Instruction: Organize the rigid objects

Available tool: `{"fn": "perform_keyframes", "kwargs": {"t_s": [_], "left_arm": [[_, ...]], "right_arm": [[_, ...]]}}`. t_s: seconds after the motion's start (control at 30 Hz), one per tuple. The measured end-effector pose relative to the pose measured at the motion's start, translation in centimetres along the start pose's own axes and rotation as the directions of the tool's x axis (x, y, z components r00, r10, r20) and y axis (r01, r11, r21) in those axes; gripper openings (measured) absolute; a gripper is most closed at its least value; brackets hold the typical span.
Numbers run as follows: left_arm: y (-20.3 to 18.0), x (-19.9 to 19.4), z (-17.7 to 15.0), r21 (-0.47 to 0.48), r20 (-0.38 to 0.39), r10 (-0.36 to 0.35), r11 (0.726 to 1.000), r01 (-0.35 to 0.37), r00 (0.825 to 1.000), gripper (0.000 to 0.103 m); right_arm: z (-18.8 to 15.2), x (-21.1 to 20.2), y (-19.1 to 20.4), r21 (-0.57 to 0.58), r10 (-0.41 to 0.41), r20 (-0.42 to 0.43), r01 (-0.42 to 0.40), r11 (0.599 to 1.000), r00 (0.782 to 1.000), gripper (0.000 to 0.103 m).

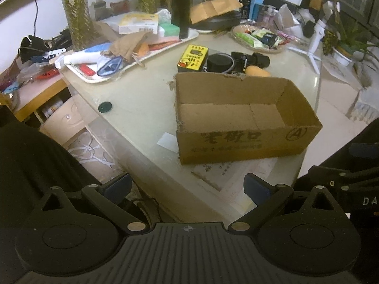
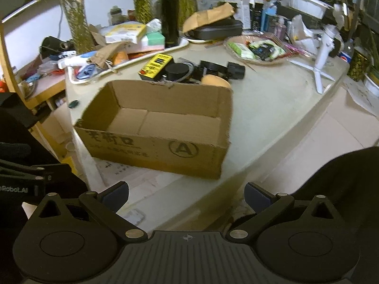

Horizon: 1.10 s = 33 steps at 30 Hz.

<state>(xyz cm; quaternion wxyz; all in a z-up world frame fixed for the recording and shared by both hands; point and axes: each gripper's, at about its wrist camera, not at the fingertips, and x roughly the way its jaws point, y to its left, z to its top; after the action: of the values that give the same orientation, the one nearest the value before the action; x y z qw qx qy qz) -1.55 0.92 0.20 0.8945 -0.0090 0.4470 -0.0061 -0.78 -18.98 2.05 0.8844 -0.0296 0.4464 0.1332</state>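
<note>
An open, empty cardboard box (image 1: 236,139) (image 2: 154,151) stands near the table's front edge. Behind it lie a yellow tester box (image 1: 193,58) (image 2: 156,66), a black round part (image 1: 219,62) (image 2: 177,71), a black camera-like device (image 1: 251,60) (image 2: 225,69) and an orange object (image 1: 258,72) (image 2: 214,80), partly hidden by the box wall. My left gripper (image 1: 188,185) is open and empty, held short of the box. My right gripper (image 2: 187,193) is open and empty, also short of the box, over the table edge.
A cluttered white tray (image 1: 132,64) (image 2: 71,77) with a black flask (image 1: 181,7) (image 2: 169,16) stands at the back left. A wicker basket (image 1: 258,47) (image 2: 255,60) of packets and a white tripod stand (image 1: 312,45) (image 2: 319,66) are at the back right. A small dark disc (image 1: 105,106) lies left.
</note>
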Motion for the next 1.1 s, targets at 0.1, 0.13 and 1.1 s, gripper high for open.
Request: {"fn": "perform_keyframes", "kwargs": {"t_s": [0.1, 0.13, 1.1], "left_arm": [[0.1, -0.3, -0.2, 0.005, 0.043, -0.007, 1.0, 0.006, 0.999, 0.103], [0.1, -0.3, -0.1, 0.004, 0.044, -0.011, 1.0, 0.011, 0.999, 0.103], [0.3, 0.6, 6.1, 0.003, 0.109, -0.059, 0.998, 0.059, 0.992, 0.103]], "right_arm": [[0.1, 0.1, 0.1, 0.005, 0.03, 0.006, -0.03, 1.0, 1.0, 0.103], [0.1, 0.1, 0.1, 0.005, 0.038, 0.007, -0.038, 0.999, 0.999, 0.103], [5.7, 2.2, -6.2, 0.164, 0.112, 0.056, -0.119, 0.979, 0.992, 0.103]]}}
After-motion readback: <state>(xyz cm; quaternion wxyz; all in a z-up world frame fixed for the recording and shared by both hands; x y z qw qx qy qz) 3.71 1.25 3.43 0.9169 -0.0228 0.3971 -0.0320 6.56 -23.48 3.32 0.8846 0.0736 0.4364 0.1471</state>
